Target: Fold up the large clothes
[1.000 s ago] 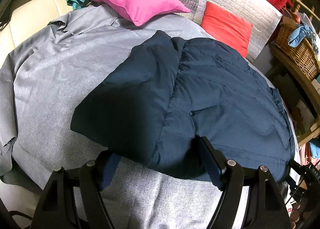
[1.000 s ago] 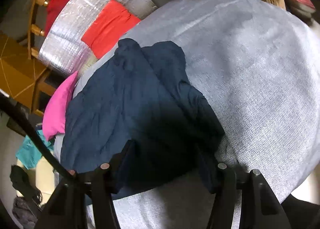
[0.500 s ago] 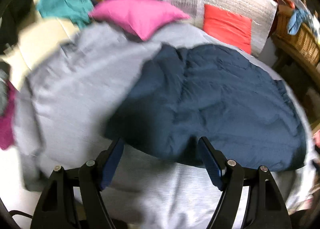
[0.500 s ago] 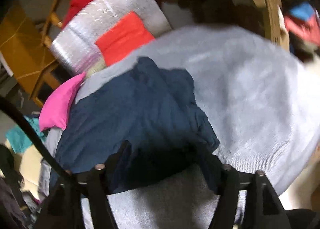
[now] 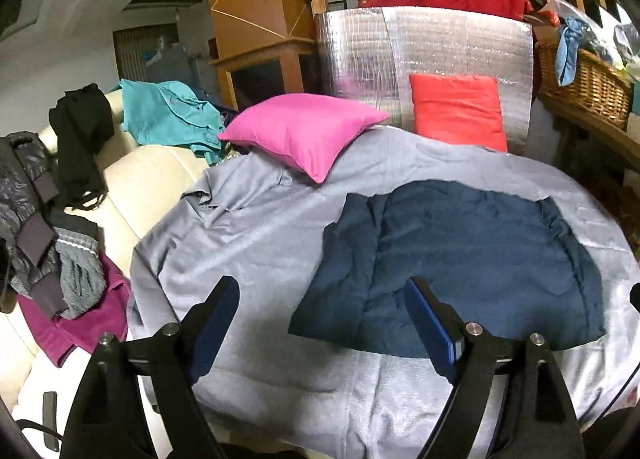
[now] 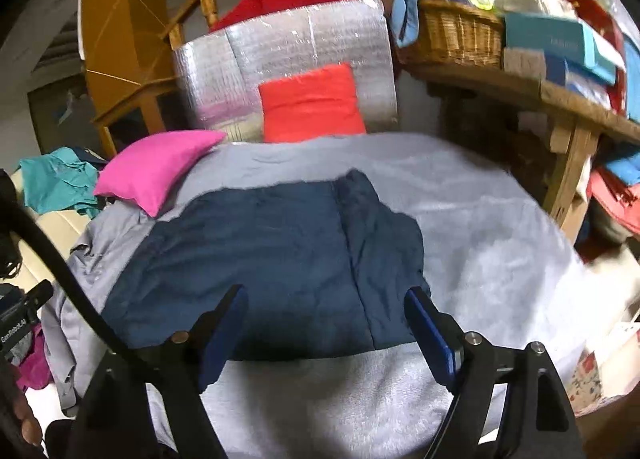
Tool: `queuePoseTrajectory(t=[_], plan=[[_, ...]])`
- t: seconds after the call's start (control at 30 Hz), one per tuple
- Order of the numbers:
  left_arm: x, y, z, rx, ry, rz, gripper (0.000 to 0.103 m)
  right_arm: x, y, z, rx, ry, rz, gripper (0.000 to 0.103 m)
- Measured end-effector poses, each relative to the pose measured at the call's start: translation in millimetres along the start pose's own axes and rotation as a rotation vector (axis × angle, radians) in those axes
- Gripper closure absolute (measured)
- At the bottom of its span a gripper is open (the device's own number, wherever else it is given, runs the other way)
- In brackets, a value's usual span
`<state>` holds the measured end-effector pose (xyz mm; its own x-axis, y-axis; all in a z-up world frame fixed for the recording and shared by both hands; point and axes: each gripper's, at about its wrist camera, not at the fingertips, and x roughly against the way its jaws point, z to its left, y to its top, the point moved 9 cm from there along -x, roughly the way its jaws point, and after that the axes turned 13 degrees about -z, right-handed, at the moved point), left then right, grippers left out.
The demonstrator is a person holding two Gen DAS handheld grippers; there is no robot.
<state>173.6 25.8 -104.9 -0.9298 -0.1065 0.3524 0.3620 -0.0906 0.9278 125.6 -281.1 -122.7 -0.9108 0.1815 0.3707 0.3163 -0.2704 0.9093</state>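
Grey sheet [image 5: 260, 243] covers the whole work surface — likely a clean bed for folding. On it, right of centre, the navy garment [image 5: 460, 259] lies as a squarish bundle, one side panel turned in along a seam; it looks mostly folded. Pink pillow [image 5: 308, 131] sits at the far edge, clear of the work. Left gripper [image 5: 320, 323] and right gripper [image 6: 324, 323] hover over the near hem, jaws wide after just opening, nothing between them — a release, I judge.

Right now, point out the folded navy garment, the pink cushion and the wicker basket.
Navy garment [image 5: 460, 259]: left wrist view, middle of its top layer.
Pink cushion [image 5: 304, 131]: left wrist view, centre of its face.
Wicker basket [image 6: 456, 35]: right wrist view, woven front wall.
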Motion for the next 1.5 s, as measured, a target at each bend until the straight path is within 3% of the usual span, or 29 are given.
queuePoseTrajectory(t=[0.13, 0.47, 0.6, 0.7, 0.83, 1.17, 1.5], plan=[[21.9, 16.6, 1.0, -0.014, 0.035, -0.025, 0.018, 27.1, 20.4, 8.3, 0.016, 0.005, -0.046, 0.019], [76.7, 57.7, -1.7, -0.005, 0.004, -0.129, 0.018, 81.6, 55.2, 24.6, 0.072, -0.014, -0.131, 0.018], [93.5, 69.4, -2.1, 0.004, -0.006, -0.150, 0.016, 93.4, 60.9, 30.6, 0.088, -0.013, -0.136, 0.017], [106.4, 77.0, 0.2, 0.027, -0.015, -0.175, 0.008, 96.4, 60.4, 31.5, 0.075, -0.015, -0.128, 0.017], [121.8, 87.0, 5.8, 0.050, -0.013, -0.224, 0.008, 100.7, 61.0, 33.7, 0.053, -0.012, -0.117, 0.017], [130.1, 91.7, 14.4, 0.085, -0.032, -0.225, 0.008, 102.8, 54.7, 48.8, 0.039, 0.002, -0.070, 0.017], [131.1, 89.5, 27.2, 0.099, -0.015, -0.233, 0.008, 108.1, 51.1, 74.0, 0.073, 0.030, -0.077, 0.017]])
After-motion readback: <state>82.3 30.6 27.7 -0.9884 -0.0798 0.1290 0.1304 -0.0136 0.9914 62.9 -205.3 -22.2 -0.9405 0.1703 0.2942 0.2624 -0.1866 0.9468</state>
